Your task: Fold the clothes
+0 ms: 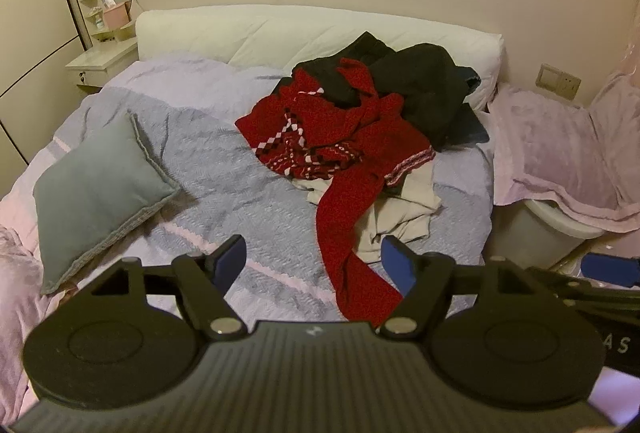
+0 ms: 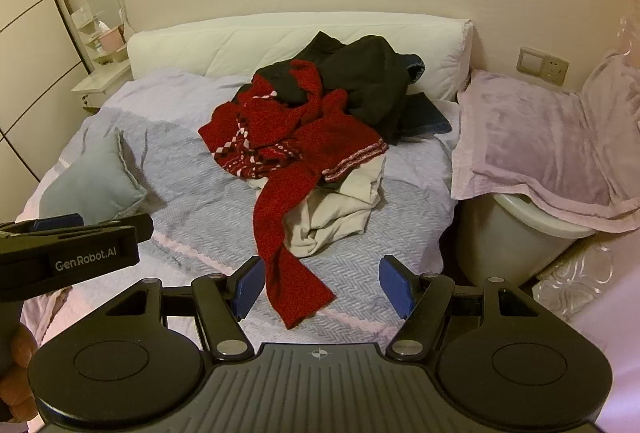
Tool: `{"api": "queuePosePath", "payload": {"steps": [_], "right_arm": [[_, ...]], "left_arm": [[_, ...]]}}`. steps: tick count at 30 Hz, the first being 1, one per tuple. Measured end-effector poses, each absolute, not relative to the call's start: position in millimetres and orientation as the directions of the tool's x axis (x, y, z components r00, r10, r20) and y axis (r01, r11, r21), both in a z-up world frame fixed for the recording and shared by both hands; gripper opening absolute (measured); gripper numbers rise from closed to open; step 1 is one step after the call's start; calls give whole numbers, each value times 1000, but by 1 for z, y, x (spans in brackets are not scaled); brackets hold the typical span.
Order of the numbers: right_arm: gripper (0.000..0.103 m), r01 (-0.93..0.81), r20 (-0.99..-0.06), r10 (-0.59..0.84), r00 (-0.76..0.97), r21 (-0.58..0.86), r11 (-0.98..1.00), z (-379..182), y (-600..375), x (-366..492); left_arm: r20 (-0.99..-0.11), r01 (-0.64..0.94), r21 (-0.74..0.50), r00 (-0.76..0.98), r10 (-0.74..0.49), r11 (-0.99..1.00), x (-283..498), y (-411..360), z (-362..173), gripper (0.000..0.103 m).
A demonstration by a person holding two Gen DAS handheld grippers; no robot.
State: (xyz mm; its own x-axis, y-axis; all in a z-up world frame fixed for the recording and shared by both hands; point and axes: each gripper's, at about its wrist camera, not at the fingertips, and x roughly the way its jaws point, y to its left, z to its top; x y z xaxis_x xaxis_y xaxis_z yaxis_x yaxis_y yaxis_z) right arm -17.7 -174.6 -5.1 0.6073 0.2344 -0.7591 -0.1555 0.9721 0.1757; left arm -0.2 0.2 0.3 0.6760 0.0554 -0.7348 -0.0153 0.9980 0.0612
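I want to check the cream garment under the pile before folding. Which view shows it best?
The right wrist view: the crumpled cream garment shows broadly below the red knitted sweater, clear of the gripper. In the left wrist view the cream garment is narrower, its lower edge near the left gripper finger.

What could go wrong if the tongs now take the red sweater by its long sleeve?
1. The red sweater lies tangled with the black garment and over the cream garment; pulling its sleeve may drag these along.
2. The pile sits near the bed edge beside the white bin, so loose pieces could slide off.
3. Both the left tongs and right tongs are open and hold nothing; a one-sleeve grasp may stretch the knit.
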Motion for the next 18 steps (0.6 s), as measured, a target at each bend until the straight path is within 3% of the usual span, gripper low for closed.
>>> {"api": "queuePosePath", "payload": {"steps": [18], "right_arm": [[67, -150, -759, 231, 609, 176, 973, -2, -175, -24]], "left_arm": [[-738, -16, 51, 672, 49, 999, -8, 6, 0, 72]]}}
